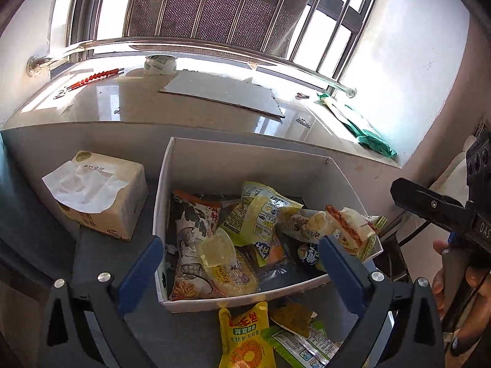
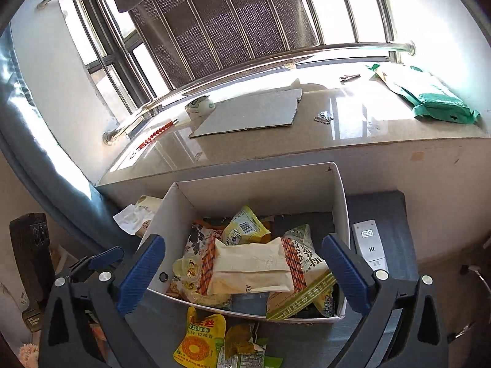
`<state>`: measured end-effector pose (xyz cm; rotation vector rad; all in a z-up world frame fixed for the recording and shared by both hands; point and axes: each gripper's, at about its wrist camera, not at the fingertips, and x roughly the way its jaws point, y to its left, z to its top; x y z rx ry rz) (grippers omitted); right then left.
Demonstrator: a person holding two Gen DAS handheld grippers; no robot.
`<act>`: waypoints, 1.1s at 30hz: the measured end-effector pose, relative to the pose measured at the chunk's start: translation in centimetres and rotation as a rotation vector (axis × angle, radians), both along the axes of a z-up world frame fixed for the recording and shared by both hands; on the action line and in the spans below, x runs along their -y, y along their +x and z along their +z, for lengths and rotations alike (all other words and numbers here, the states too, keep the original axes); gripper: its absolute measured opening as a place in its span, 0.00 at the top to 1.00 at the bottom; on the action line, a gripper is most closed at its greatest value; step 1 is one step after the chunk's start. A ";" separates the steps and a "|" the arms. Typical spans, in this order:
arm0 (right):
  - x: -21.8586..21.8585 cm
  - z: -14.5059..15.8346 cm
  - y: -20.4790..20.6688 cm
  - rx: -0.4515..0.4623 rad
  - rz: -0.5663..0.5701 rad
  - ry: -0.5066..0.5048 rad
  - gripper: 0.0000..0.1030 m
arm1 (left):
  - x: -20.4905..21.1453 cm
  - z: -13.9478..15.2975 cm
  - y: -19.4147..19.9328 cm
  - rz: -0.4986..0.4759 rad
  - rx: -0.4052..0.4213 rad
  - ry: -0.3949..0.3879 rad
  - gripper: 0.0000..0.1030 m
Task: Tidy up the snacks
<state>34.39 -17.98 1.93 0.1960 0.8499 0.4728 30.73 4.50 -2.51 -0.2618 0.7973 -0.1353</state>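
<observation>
Below both spread, empty grippers, left (image 1: 239, 271) and right (image 2: 242, 271), yellow pouch (image 2: 199, 337) lies outside box (image 2: 260, 181), lengthwise toward camera, nearer left.

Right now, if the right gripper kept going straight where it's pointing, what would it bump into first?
Probably the cream snack packet on top of the pile in the white box. It sits right between the open right gripper, though depth is hard to judge.
</observation>
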 end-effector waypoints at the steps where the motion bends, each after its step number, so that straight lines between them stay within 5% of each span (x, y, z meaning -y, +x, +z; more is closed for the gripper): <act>1: 0.3 -0.1 -0.1 -0.014 -0.002 0.010 0.00 | -0.1 0.0 -0.3 0.005 -0.001 0.014 0.00; 9: 1.5 0.5 -4.2 0.024 0.032 0.023 0.00 | -0.7 1.8 -4.1 -0.018 0.041 0.056 0.00; 18: 2.9 1.0 -14.1 0.098 0.156 0.038 0.00 | 1.2 2.8 -12.5 -0.120 0.111 0.129 0.00; 27: 4.5 -4.7 -21.5 -0.002 0.157 -0.041 0.00 | 2.8 -1.0 -20.0 -0.152 0.092 0.138 0.00; 33: 4.4 -8.6 -22.9 -0.086 0.134 -0.075 0.00 | 3.3 -3.7 -21.9 -0.149 0.053 0.114 0.00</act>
